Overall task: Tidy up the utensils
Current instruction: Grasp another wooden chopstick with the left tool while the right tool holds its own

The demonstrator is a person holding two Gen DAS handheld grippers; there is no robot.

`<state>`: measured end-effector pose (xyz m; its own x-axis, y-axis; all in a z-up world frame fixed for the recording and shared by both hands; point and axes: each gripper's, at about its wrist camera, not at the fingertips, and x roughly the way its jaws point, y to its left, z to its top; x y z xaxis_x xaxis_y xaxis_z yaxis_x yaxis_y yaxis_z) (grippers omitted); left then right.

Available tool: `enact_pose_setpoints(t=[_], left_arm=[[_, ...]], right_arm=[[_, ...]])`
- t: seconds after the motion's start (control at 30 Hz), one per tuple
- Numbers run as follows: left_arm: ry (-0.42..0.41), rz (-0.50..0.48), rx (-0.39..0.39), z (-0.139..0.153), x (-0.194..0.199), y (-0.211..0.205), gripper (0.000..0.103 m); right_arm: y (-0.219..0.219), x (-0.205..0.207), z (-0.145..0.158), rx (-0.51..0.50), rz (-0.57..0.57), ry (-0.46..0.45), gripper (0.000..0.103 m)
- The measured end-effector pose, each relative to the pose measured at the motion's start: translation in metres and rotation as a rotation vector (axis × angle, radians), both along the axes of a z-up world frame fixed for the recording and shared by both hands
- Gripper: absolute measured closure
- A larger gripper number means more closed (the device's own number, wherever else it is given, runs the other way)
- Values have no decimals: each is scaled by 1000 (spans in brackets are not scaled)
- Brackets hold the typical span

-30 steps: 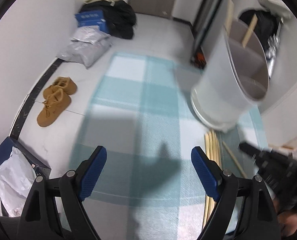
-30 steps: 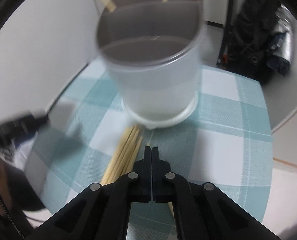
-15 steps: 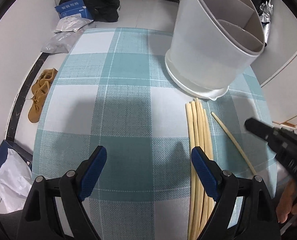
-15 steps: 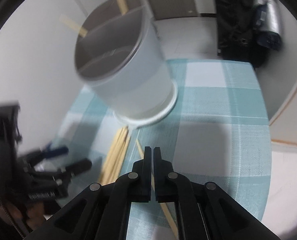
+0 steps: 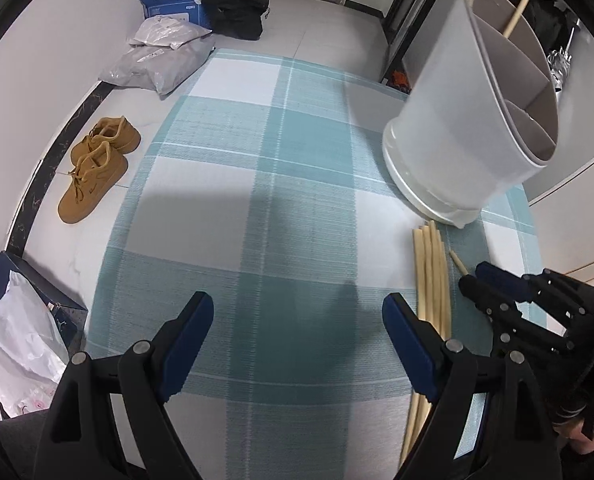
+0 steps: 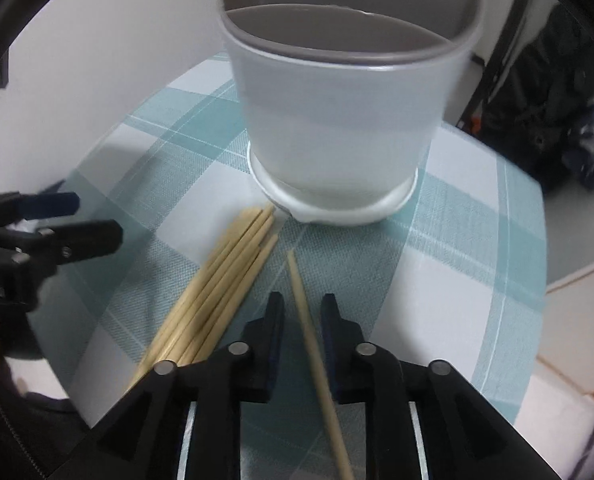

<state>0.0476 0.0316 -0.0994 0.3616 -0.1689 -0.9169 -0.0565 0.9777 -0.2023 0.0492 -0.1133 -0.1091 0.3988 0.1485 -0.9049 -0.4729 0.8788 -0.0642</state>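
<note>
A white round holder [image 6: 345, 120] stands beside a bundle of wooden chopsticks [image 6: 217, 280]. The right gripper [image 6: 301, 312] has just been opening, its jaws narrowly straddling 1 loose chopstick [image 6: 307, 320]. The left gripper [image 5: 297, 320] gapes wide, empty.

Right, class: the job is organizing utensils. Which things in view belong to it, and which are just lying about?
Belong to the job:
- single chopstick, between the right gripper pads
- bundle of chopsticks
- divided utensil holder

Just lying about:
- tan shoes
- grey parcel bags
- black bag
- blue box
</note>
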Motion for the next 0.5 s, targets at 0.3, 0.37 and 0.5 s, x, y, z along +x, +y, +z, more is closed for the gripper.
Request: enact_pose_setpoints(t=[0.3, 0.37, 0.5], left_arm=[[-2, -4, -16, 0, 3, 9, 20], [-13, -30, -4, 1, 0, 1, 20], [-26, -90, 4, 3, -1, -14, 20]], right_arm=[[3, 9, 3, 84, -16, 28, 99], [-7, 11, 8, 144, -63, 42, 99], [-44, 15, 21, 345, -182, 81, 99]])
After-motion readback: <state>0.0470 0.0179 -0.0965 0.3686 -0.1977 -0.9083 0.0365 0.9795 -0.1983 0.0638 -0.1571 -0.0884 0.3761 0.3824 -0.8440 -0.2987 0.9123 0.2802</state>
